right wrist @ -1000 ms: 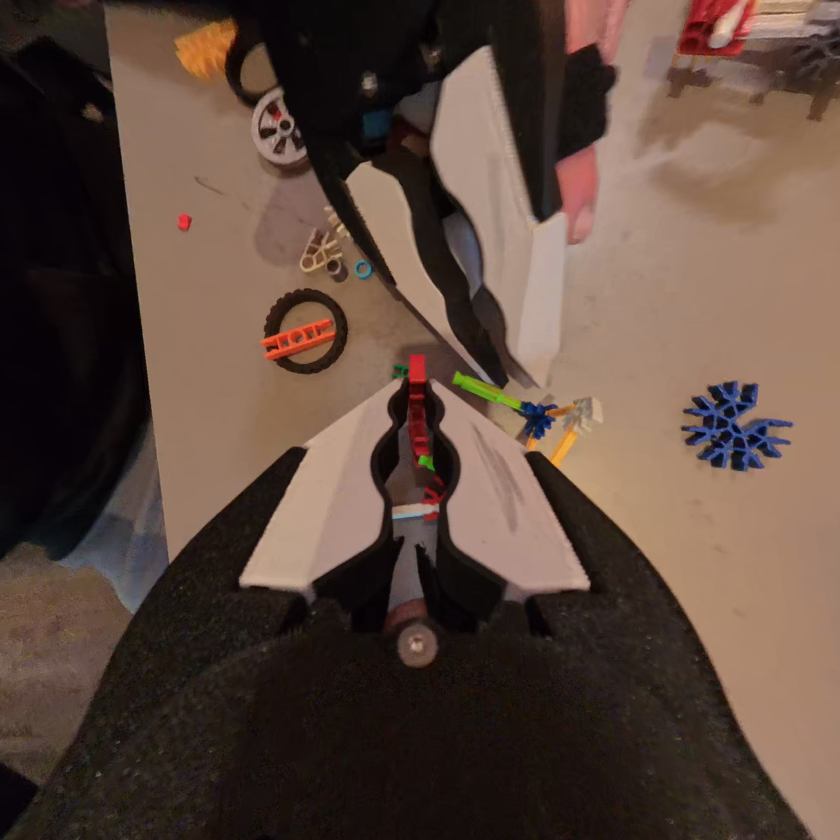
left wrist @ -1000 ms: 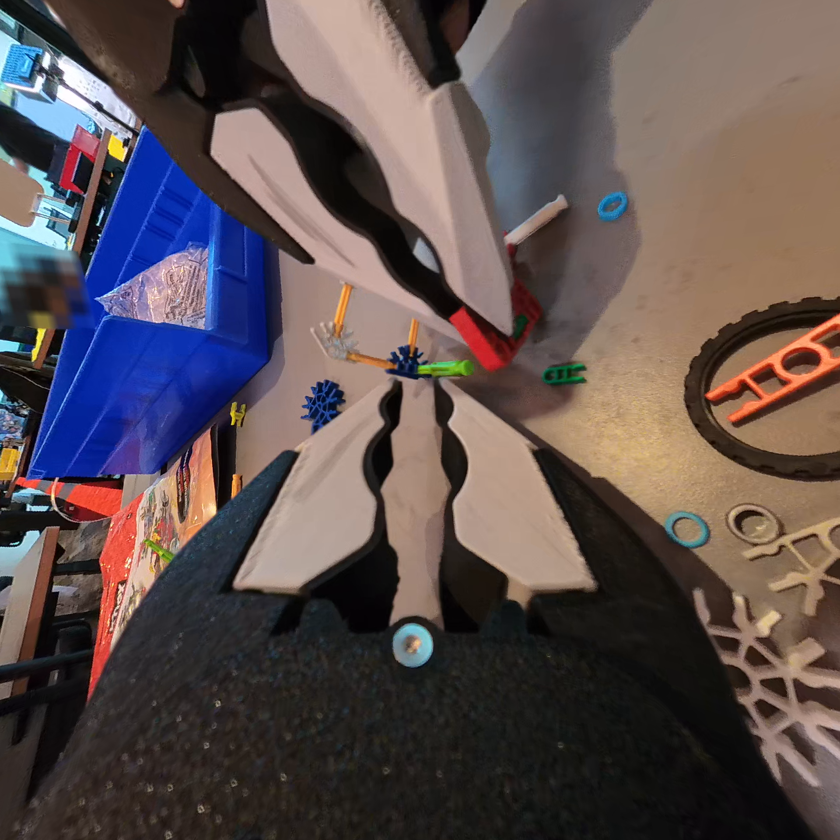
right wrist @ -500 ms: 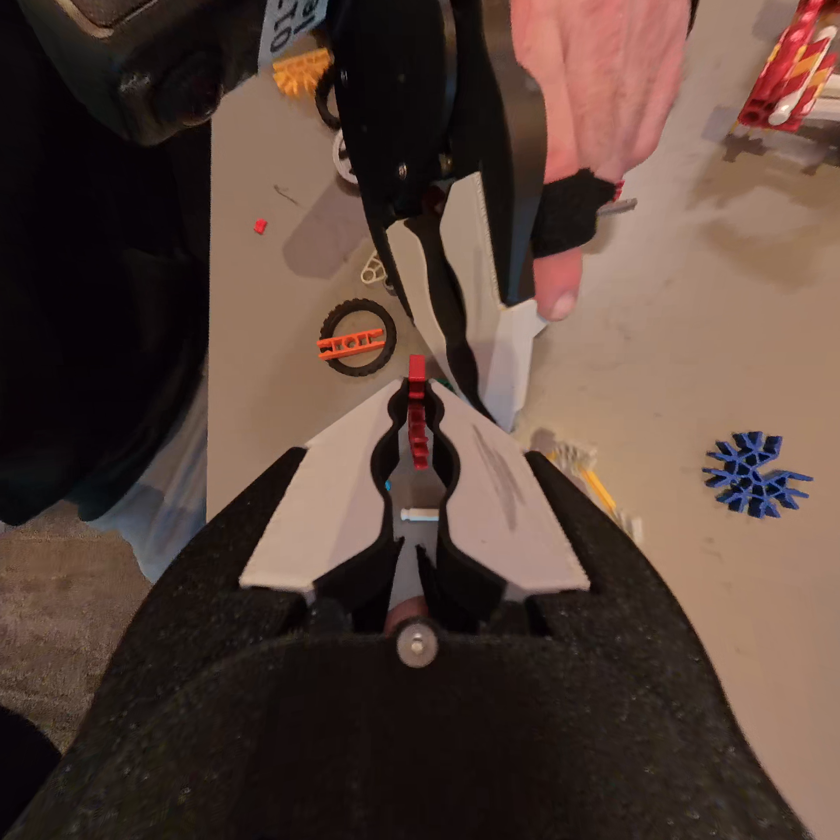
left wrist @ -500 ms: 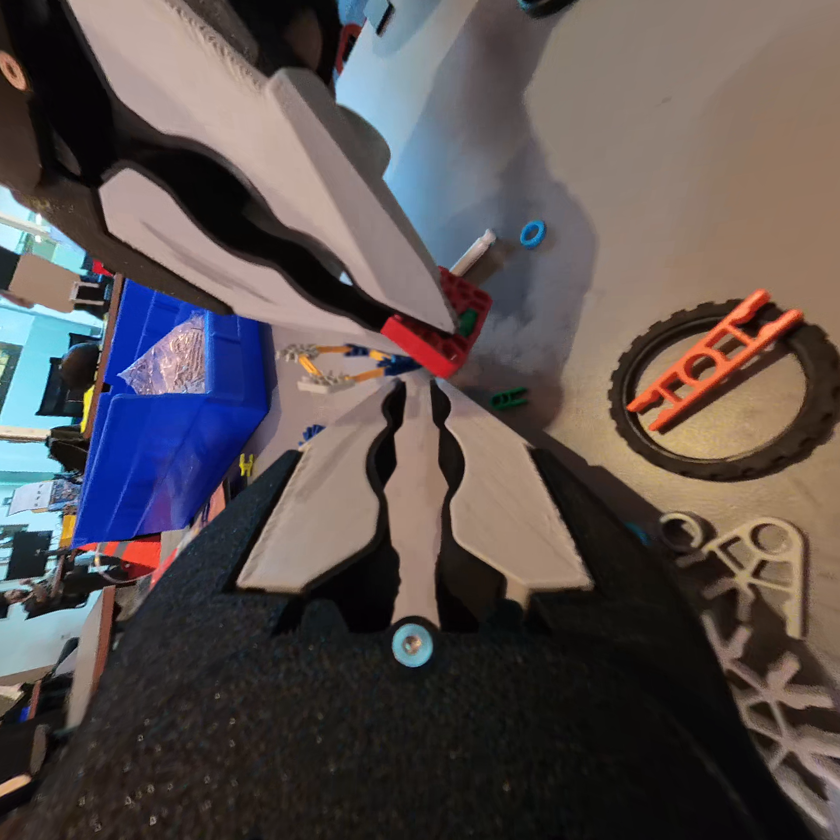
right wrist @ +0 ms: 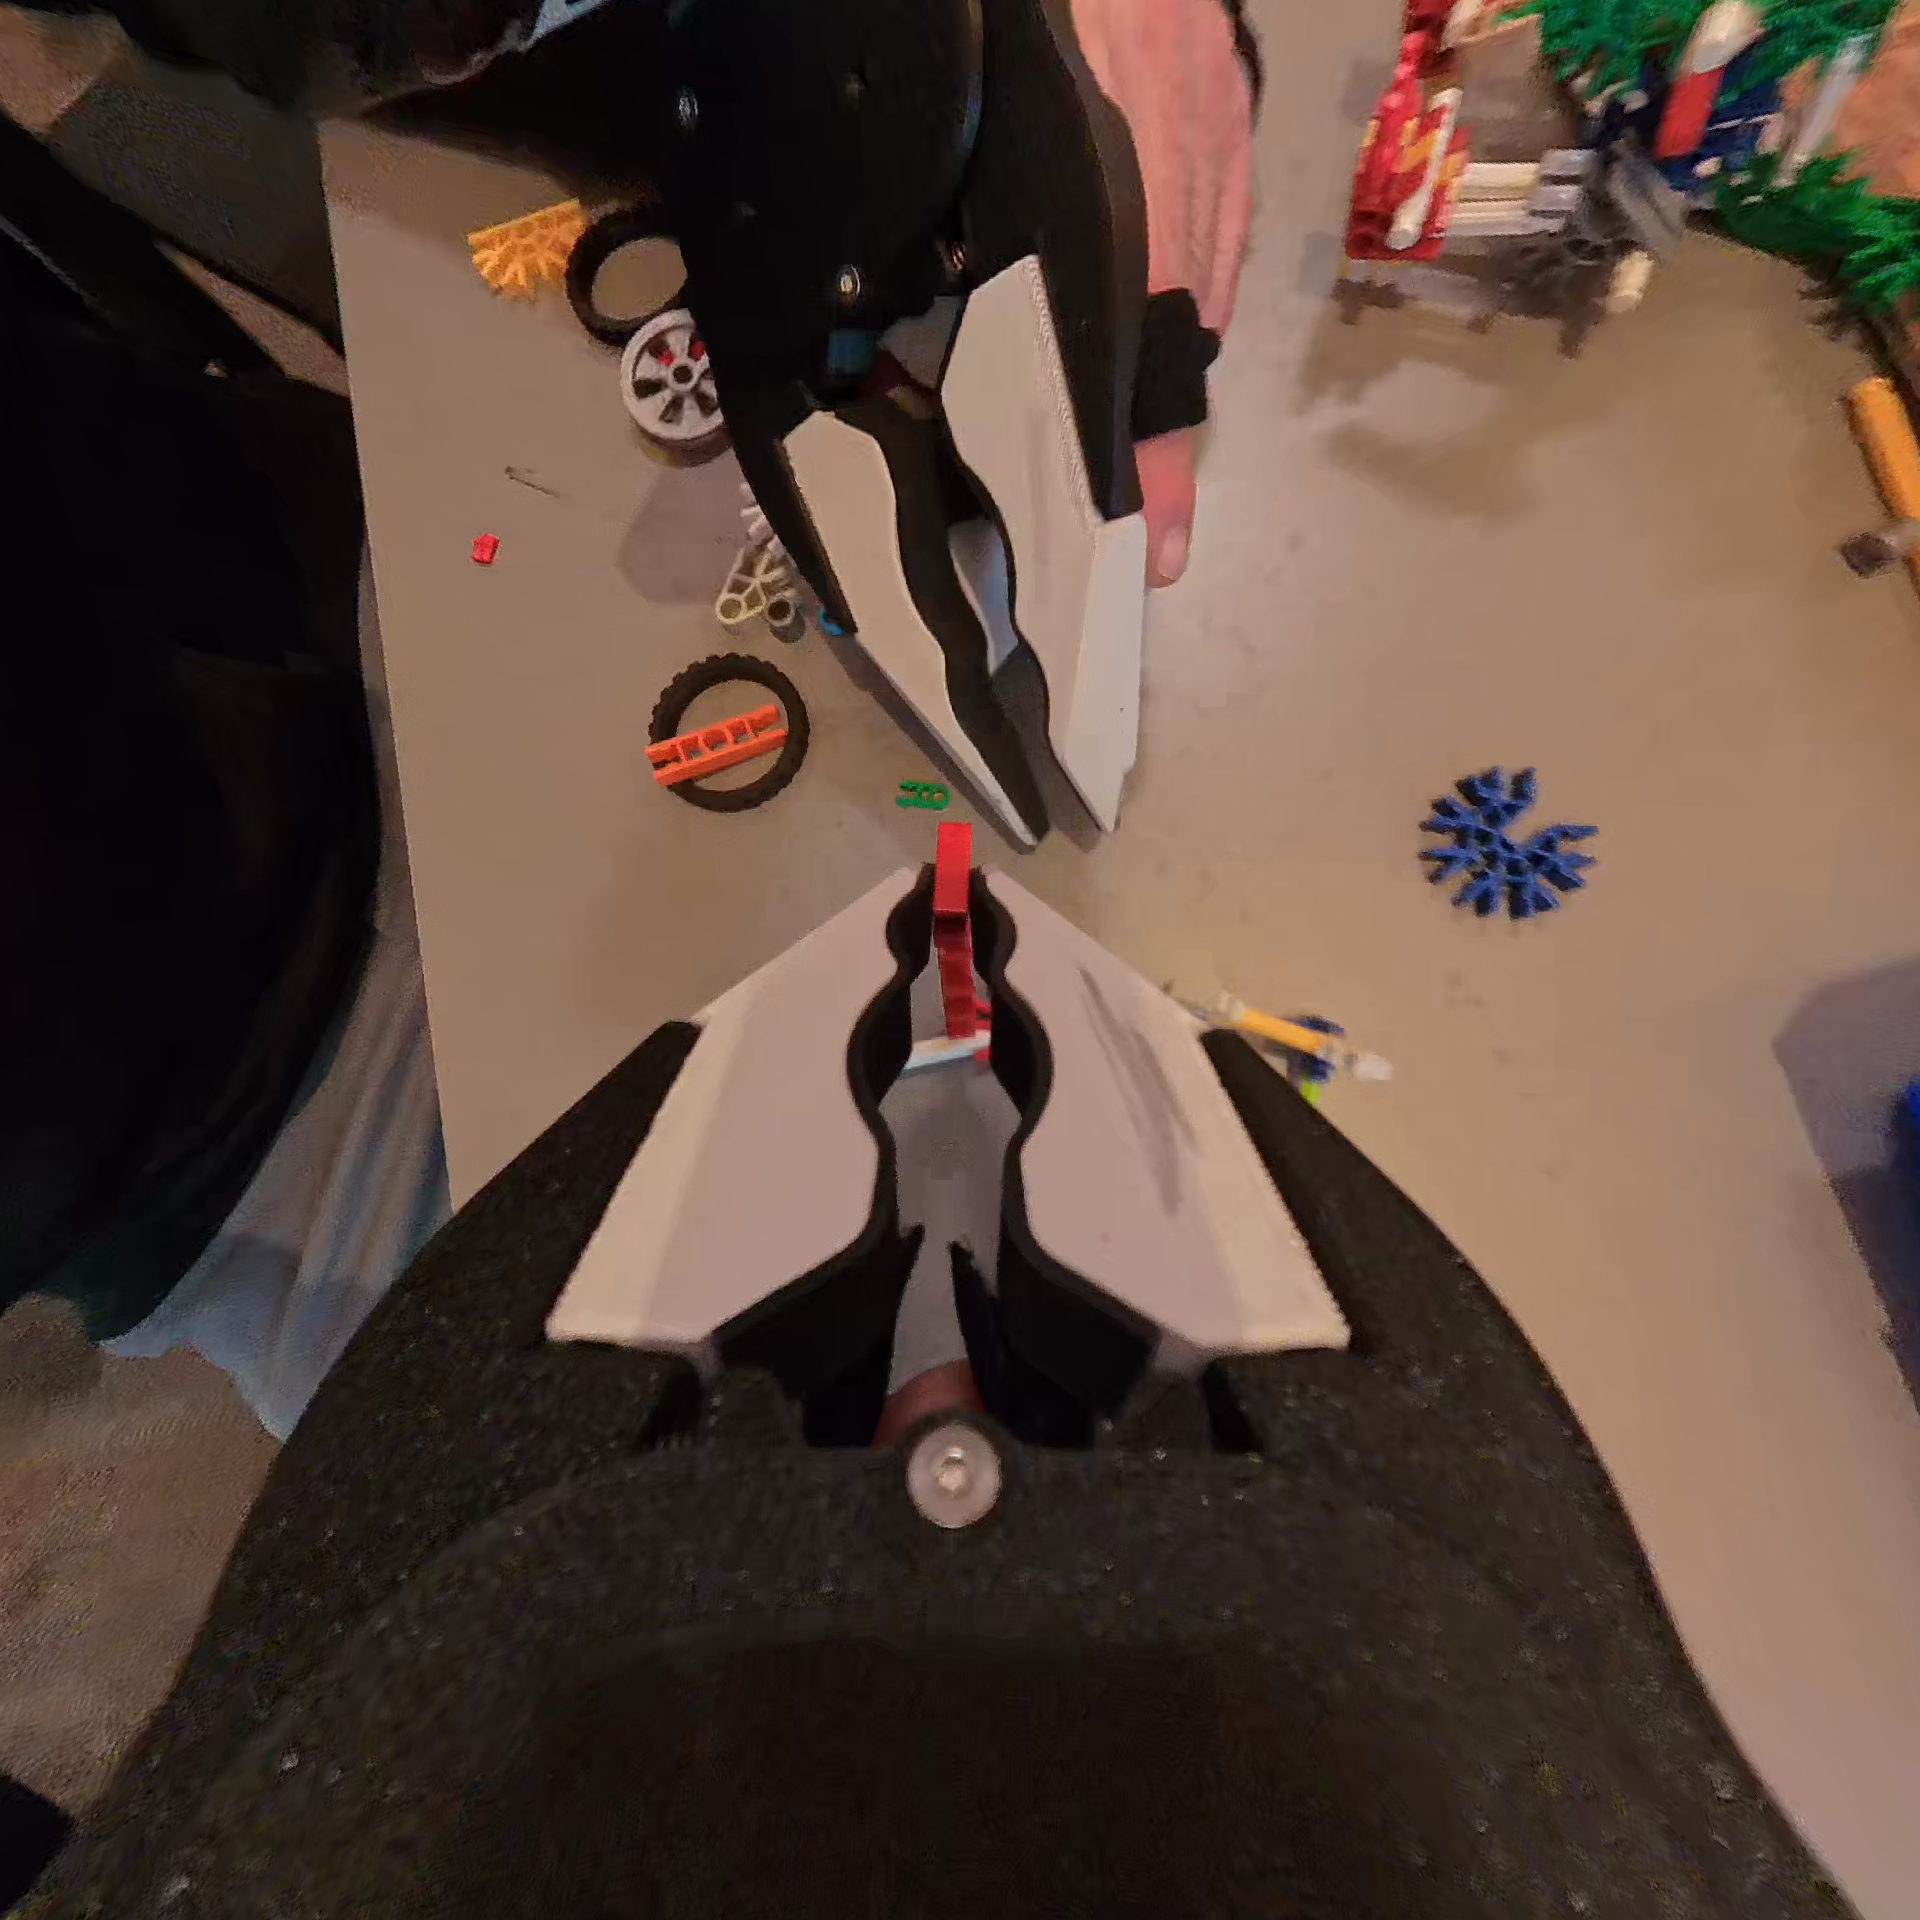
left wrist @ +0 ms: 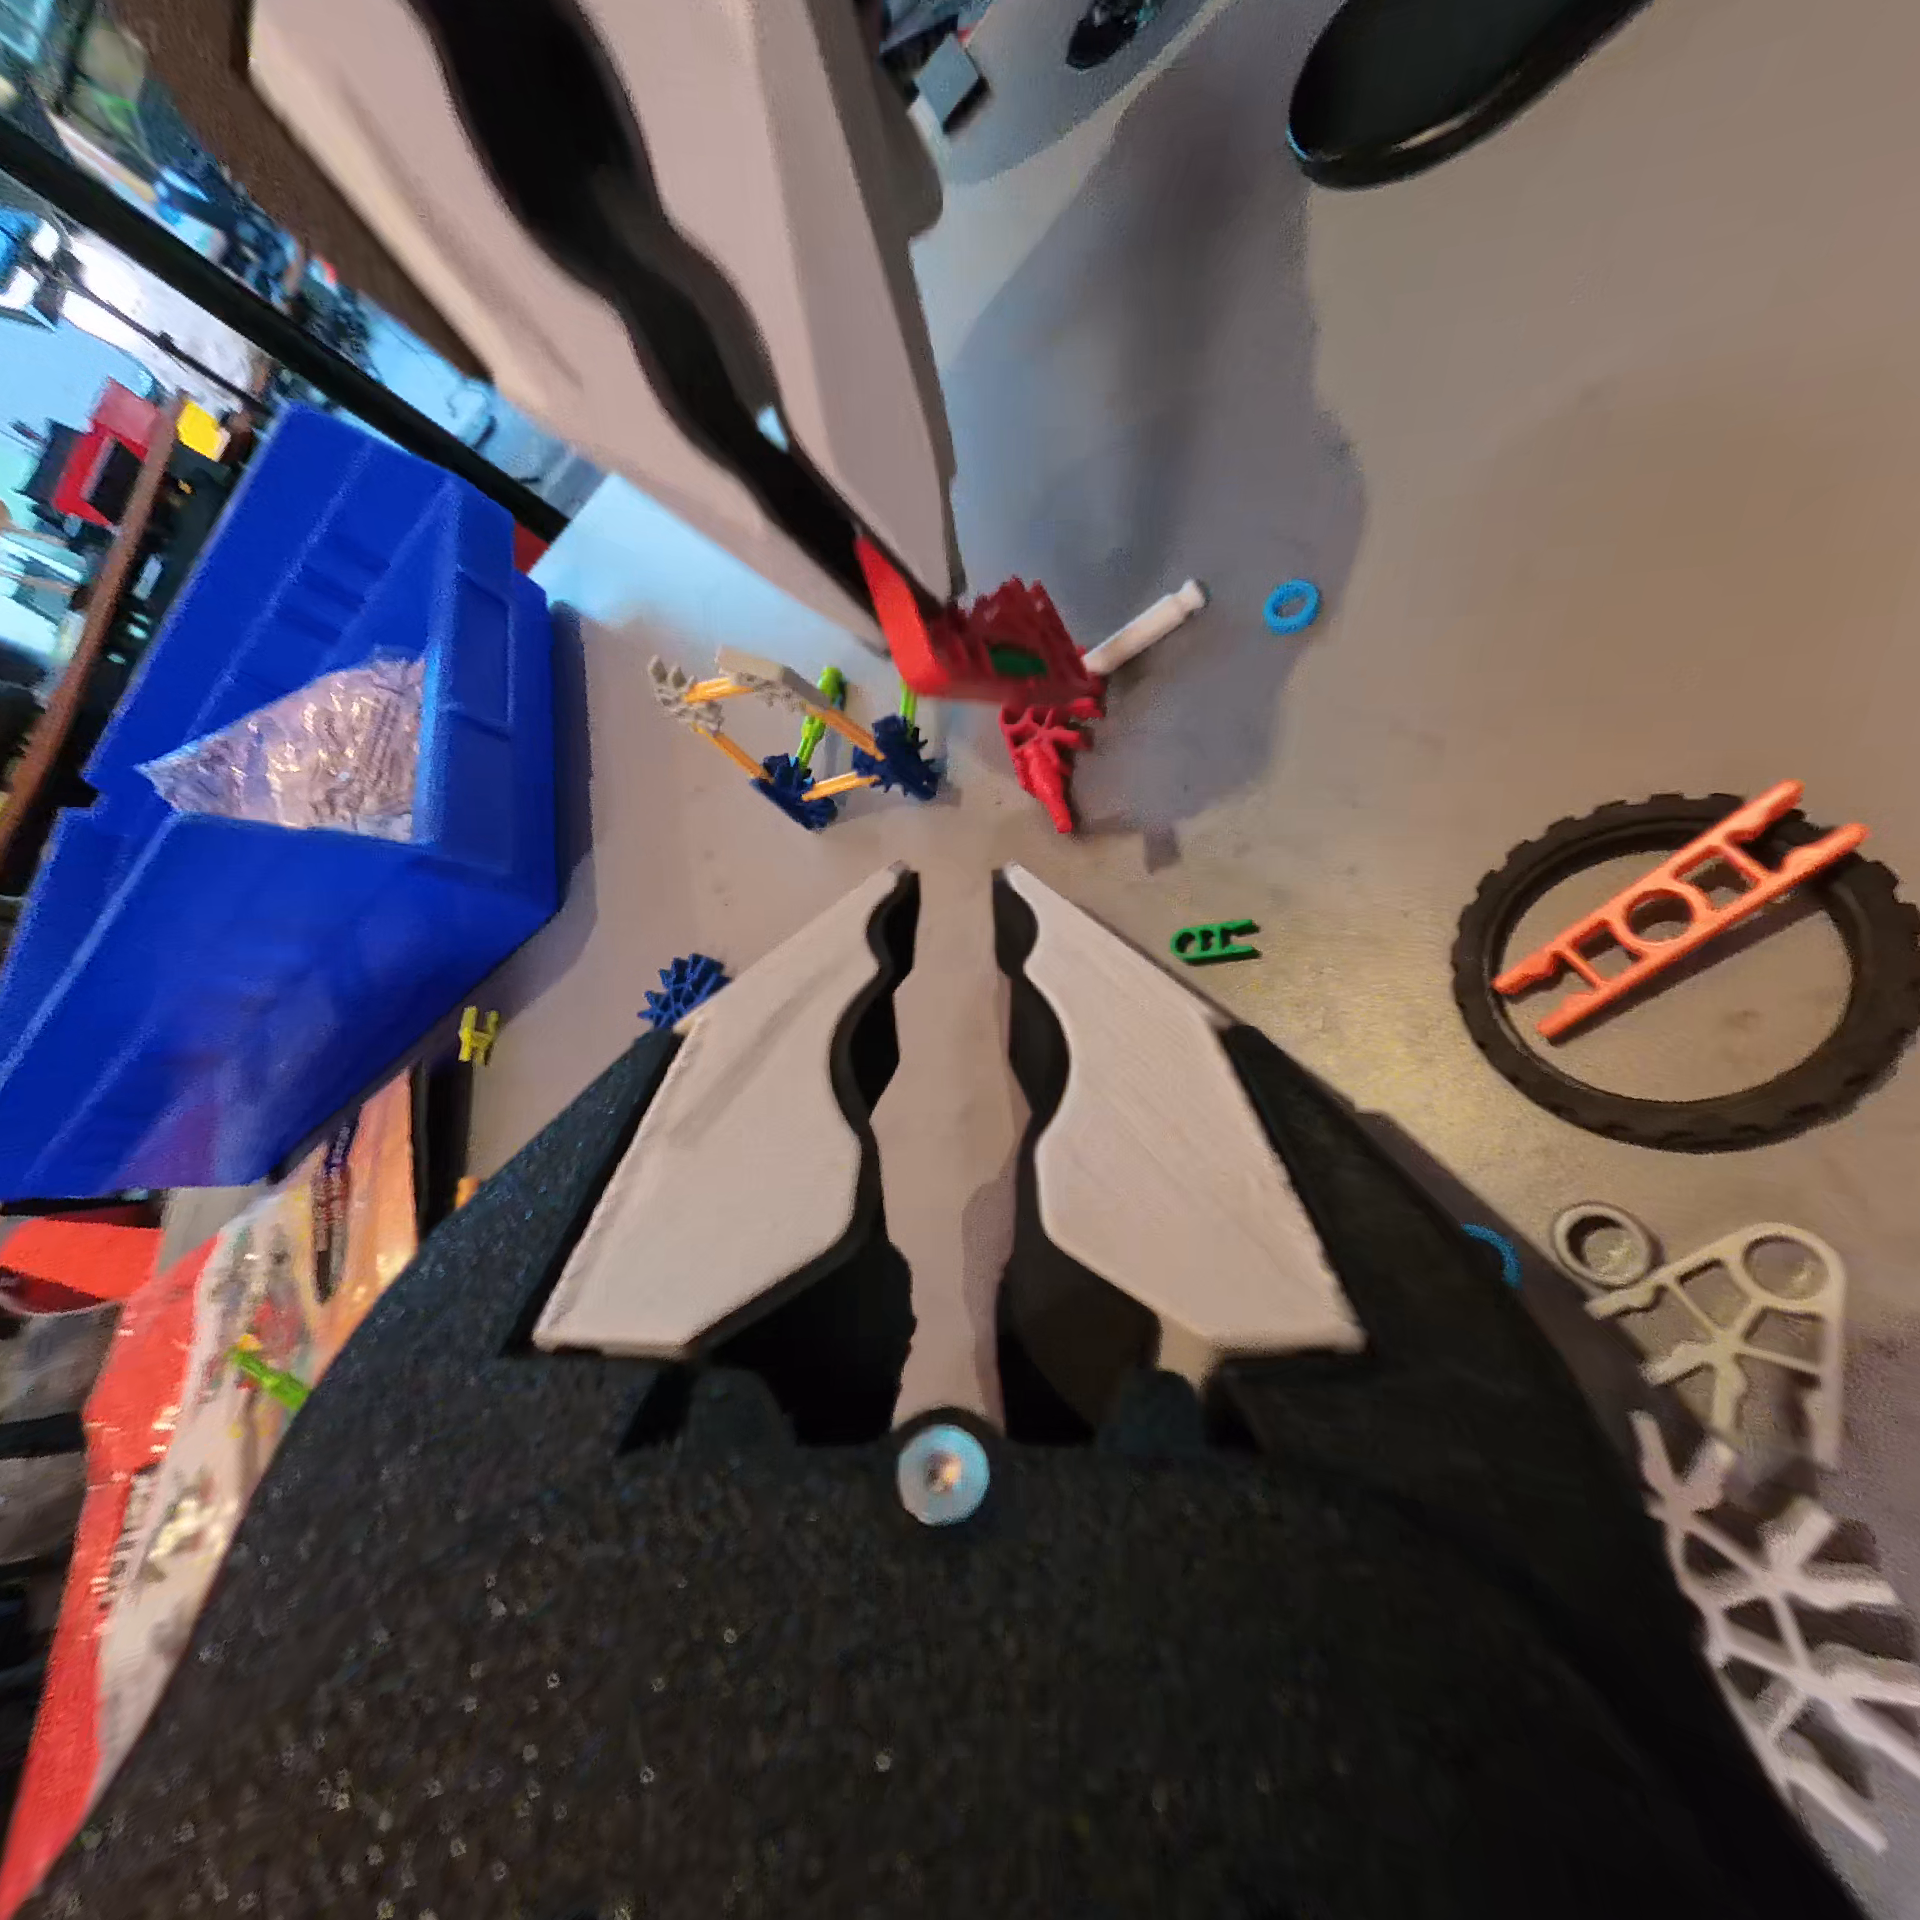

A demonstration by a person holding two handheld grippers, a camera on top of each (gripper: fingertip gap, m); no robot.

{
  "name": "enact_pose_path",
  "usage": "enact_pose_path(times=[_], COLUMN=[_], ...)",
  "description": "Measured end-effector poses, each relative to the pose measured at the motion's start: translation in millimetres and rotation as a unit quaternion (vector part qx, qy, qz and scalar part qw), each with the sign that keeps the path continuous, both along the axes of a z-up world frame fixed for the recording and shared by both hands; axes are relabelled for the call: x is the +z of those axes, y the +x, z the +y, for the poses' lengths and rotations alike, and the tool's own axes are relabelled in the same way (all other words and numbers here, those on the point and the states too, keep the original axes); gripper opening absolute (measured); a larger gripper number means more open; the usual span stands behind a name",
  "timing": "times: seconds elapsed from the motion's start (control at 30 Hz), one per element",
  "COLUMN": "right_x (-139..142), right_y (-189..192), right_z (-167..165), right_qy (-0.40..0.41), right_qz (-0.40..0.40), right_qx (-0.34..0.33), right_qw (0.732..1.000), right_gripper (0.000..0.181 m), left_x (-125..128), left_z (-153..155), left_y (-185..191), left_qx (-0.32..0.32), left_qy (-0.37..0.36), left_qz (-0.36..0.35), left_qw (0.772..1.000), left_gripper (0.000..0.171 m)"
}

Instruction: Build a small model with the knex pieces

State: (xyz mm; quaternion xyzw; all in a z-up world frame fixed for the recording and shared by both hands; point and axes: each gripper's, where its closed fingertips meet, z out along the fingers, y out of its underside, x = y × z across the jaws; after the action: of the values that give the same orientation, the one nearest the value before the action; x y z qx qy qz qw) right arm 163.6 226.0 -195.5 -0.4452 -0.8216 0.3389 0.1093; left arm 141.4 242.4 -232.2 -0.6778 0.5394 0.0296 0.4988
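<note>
My right gripper (right wrist: 953, 878) is shut on a flat red connector piece (right wrist: 951, 914) that stands on edge between its tips. In the left wrist view the right gripper (left wrist: 914, 597) comes down from the top. It holds the red piece (left wrist: 935, 649) just above the table, with more red connector parts (left wrist: 1039, 717) and a white rod (left wrist: 1143, 629) attached. My left gripper (left wrist: 953, 878) is empty, its jaws a narrow gap apart, a short way in front of the red piece. A frame of yellow rods and blue connectors (left wrist: 800, 727) lies just left of the red piece.
A black tyre ring (left wrist: 1538, 1081) with an orange piece (left wrist: 1662, 914) inside lies to the right, near a green clip (left wrist: 1210, 940) and a blue ring (left wrist: 1291, 606). A blue bin (left wrist: 260, 935) stands left. Grey pieces (left wrist: 1745, 1320) lie at lower right. A blue snowflake connector (right wrist: 1507, 842) lies apart. Left tips to right tips: about 5 centimeters.
The left gripper has drawn back from the red piece and the rod frame, which now lies clear of its tips. The right gripper still grips the red piece.
</note>
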Motion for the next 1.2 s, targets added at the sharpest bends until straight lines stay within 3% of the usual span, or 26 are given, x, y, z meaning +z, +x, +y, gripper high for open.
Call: enact_pose_path(times=[0.13,0.33,0.53,0.6,0.77,1.0,1.2], right_x=[16.5,-1.2,-1.2,5.0,21.9,9.3,25.8], right_y=[-1.3,-11.4,-24.0,-26.4,-7.5,11.4,2.7], right_z=[11.9,10.2,9.4,17.2,40.5,40.0,33.0], right_qy=[-0.008,0.036,0.047,0.049,0.070,-0.016,-0.117], right_qz=[0.022,-0.024,-0.015,0.002,0.052,0.078,0.161], right_qx=[-0.039,-0.032,-0.037,-0.067,-0.145,-0.240,-0.271], right_qw=[0.999,0.999,0.998,0.997,0.986,0.968,0.942], right_gripper=[0.005,0.006,0.009,0.024,0.029,0.037,0.012], left_x=[11.6,25.6,28.6,30.9,40.1,74.6,96.6], left_z=[-1.1,-1.2,-2.1,1.6,8.1,4.6,4.2], left_y=[2.5,5.4,5.2,0.4,-5.2,11.0,20.6], left_qx=[-0.005,-0.006,-0.006,0.009,0.025,-0.014,-0.045], left_qy=[-0.045,-0.068,-0.097,-0.112,-0.131,-0.119,-0.124], left_qz=[-0.074,-0.127,-0.157,-0.178,-0.239,-0.331,-0.401], left_qw=[0.996,0.990,0.983,0.978,0.962,0.936,0.906], left_gripper=[0.024,0.025,0.004,0.004,0.003,0.003,0.003])
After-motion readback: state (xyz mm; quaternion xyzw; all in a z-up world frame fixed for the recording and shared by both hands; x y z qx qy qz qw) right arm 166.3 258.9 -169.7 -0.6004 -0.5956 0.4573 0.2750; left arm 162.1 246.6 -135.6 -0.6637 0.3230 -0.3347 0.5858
